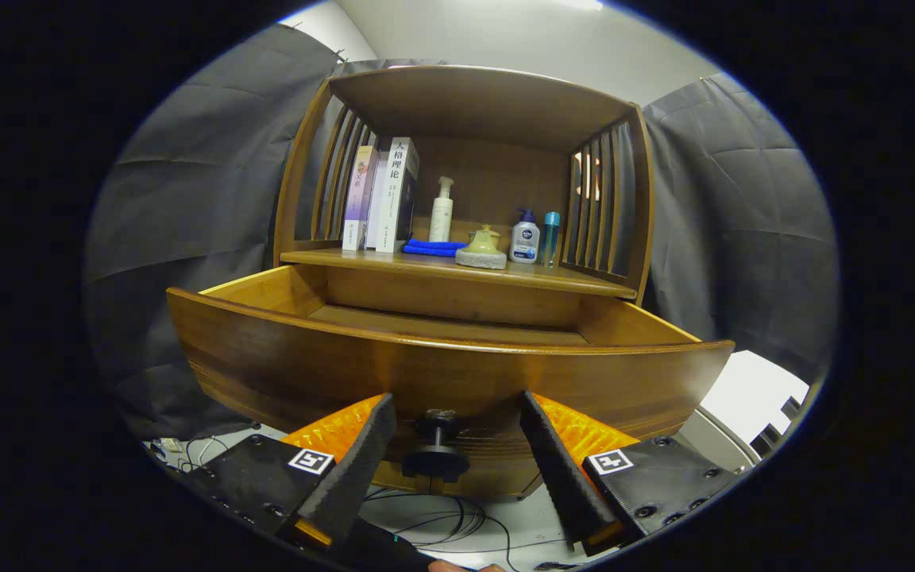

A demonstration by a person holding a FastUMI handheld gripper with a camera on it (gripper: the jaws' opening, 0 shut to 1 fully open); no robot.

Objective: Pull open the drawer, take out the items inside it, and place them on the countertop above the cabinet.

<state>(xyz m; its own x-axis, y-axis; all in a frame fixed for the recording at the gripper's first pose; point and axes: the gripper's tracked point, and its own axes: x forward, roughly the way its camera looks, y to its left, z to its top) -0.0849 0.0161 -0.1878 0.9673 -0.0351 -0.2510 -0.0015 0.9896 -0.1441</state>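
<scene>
— Where's the drawer [442,373]?
— Pulled out under the counter [426,266]; its front hides whatever's inside.
— The fingers [354,461]?
— Apart, either side of the knob [436,445], not touching.
— At twelve o'clock?
— Books [382,199], pump bottle [442,210], blue cloth [434,248].

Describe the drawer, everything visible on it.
The drawer is brown wood with a visible grain, pulled well out from the cabinet under the shelf. Its front panel looks bowed in this fisheye view. A dark round knob on a short stem sticks out of the front, sitting between the fingers of the open gripper, which do not touch it. Lighter wood side walls and part of the bottom show; the bottom near the front is hidden by the panel, and nothing is seen inside.
</scene>
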